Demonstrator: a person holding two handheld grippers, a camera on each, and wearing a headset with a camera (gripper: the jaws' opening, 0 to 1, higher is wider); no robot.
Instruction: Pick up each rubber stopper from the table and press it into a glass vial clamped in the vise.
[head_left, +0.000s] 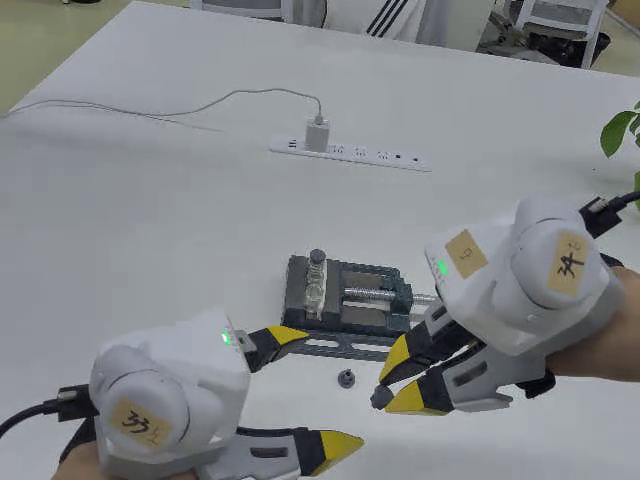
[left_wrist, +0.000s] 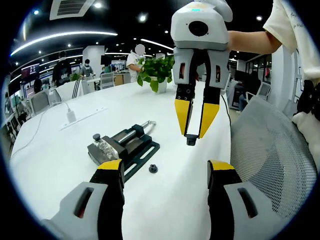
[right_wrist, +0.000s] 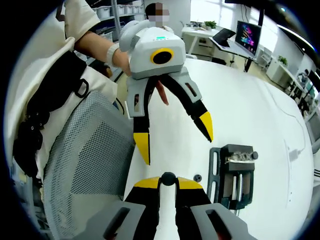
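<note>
Quick status from my end. My right gripper (head_left: 385, 395) has its jaws pinched shut on a small dark stopper (right_wrist: 168, 178), gripped right at the yellow tips, with nothing else in there. In the left gripper view it points straight down and the stopper looks clear of the tabletop (head_left: 150, 230). My left gripper (head_left: 315, 390) is holding nothing. Its jaws are spread wide apart, and in the head view it sits low at about 7 o'clock from the vise (head_left: 350, 305).

The vise sits mid-tabletop, and the glass vial (head_left: 317, 282) stands upright, clamped at its 9 o'clock end. There's a dark cap (head_left: 318, 257) on top of the vial (looks like another stopper, but it's too small for me to swear to it). A second, loose stopper (head_left: 345, 379) lies on the tabletop at 6 o'clock from the vise, just beside its base rail and not touching it. My right tips hang near that one, at roughly its 4 o'clock, apart from it.

Further back, at 12 o'clock from the vise and well apart, there's a white power strip (head_left: 350, 153). It has a white charger (head_left: 318, 133) plugged in and a thin cable (head_left: 150, 112) running off toward 9 o'clock. A bit of green plant (head_left: 620, 130) pokes in at the 3 o'clock edge.
</note>
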